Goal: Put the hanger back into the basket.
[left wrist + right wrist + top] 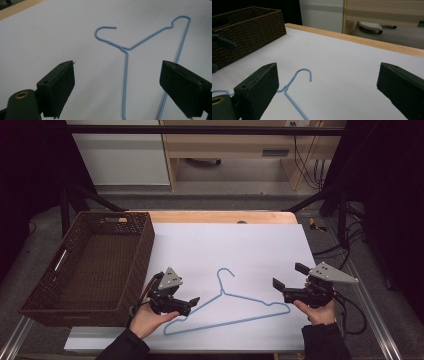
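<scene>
A light blue wire hanger [222, 293] lies flat on the white table top [235, 245], its hook pointing away from me. My left gripper [190, 306] rests at the hanger's left shoulder, held in a hand, jaws open. In the left gripper view the hanger [125, 75] runs up between the two spread jaws of the left gripper [122, 87]. My right gripper [290, 276] hovers just right of the hanger's right end, open and holding nothing. In the right gripper view the hanger's hook [303, 69] lies ahead, left of centre, beyond the open right gripper [329, 92].
A dark brown woven basket [144, 252] stands at the table's left side, close beside the left gripper; it also appears as the basket [247, 30] in the right gripper view. A wooden edge [220, 216] bounds the far side. Cables trail at the right.
</scene>
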